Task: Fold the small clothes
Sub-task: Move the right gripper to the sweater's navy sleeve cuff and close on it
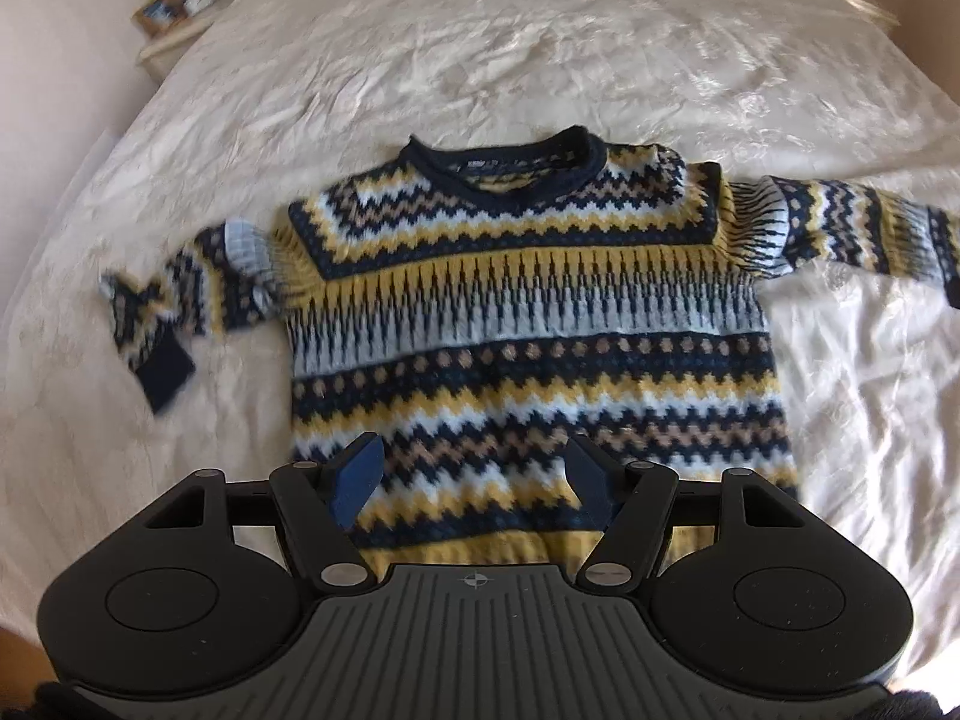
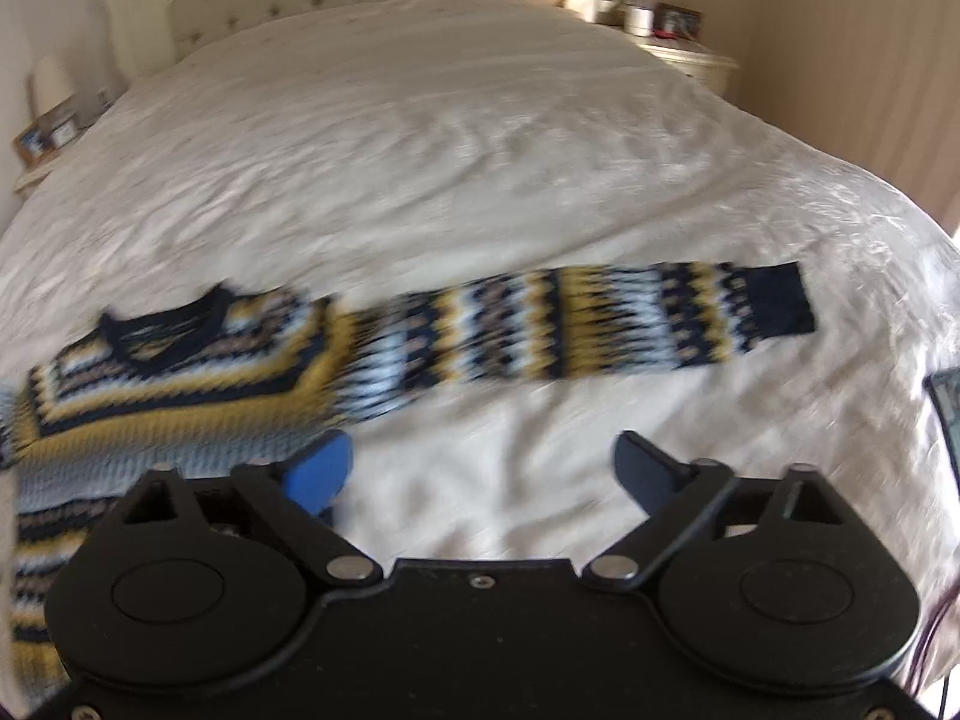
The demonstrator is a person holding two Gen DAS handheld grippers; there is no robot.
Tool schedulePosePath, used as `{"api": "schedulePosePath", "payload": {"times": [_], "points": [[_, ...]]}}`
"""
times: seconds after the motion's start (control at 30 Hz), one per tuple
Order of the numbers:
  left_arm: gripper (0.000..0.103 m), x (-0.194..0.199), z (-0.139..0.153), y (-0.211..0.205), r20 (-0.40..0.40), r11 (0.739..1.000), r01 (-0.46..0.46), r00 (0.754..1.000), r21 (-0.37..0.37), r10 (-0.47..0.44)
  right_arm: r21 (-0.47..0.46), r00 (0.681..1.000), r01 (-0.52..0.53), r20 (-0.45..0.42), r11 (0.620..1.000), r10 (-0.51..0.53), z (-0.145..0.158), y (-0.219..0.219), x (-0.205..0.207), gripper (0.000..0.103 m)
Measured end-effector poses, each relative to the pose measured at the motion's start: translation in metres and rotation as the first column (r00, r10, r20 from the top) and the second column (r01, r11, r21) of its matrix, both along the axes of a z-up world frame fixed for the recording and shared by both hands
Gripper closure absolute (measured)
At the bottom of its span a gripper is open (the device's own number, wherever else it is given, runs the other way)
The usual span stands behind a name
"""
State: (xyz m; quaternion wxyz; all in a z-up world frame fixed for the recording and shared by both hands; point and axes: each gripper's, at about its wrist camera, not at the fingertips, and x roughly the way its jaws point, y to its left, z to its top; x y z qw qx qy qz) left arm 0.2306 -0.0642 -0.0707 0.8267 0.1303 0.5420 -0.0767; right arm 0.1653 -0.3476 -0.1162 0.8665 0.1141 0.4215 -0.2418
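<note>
Your sweater lies flat on the bed, collar at the far side — one sleeve stretched out right. Your left gripper hovers above the hem, fingers spread and empty; your right gripper hangs spread over bare bedding.

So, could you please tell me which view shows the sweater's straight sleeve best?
The right wrist view: the straight sleeve lies whole, shoulder to dark cuff. The left wrist view cuts it off at the frame's right edge.

The sweater's hem hides behind the hand-held gripper (right-wrist view blurred).
</note>
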Motion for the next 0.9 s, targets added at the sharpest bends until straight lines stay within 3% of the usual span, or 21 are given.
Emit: {"api": "schedulePosePath", "payload": {"times": [0.13, 0.27, 0.43, 0.57, 0.7, 0.9], "points": [[0.037, -0.008, 0.005, -0.023, 0.036, 0.999, -0.053, 0.998, 0.003, 0.053, -0.052, 0.999, 0.052, 0.005, 0.997, -0.052, -0.009, -0.078, -0.003, 0.013], [0.041, -0.013, 0.007, -0.053, 0.066, 0.999, -0.046, 0.997, 0.015, 0.045, -0.083, 0.996, 0.092, 0.016, 0.992, -0.091, -0.019, -0.15, -0.005, 0.014], [0.046, -0.018, 0.01, -0.081, 0.045, 0.999, -0.045, 0.998, -0.029, 0.046, -0.086, 0.99, 0.142, 0.007, 0.986, -0.142, -0.035, -0.217, -0.001, 0.014], [0.046, -0.021, 0.014, -0.096, 0.066, 0.999, -0.034, 0.997, -0.017, 0.035, -0.052, 0.985, 0.171, -0.021, 0.984, -0.172, -0.052, -0.253, 0.002, 0.015], [0.046, -0.022, 0.018, -0.102, 0.103, 1.0, -0.026, 0.994, -0.007, 0.027, 0.051, 0.979, 0.203, -0.043, 0.978, -0.201, -0.074, -0.278, 0.003, 0.024], [0.046, -0.014, 0.02, -0.099, 0.053, 0.998, -0.046, 0.997, -0.042, 0.048, 0.2, 0.972, 0.235, -0.036, 0.951, -0.233, -0.097, -0.296, -0.003, 0.054]]}}
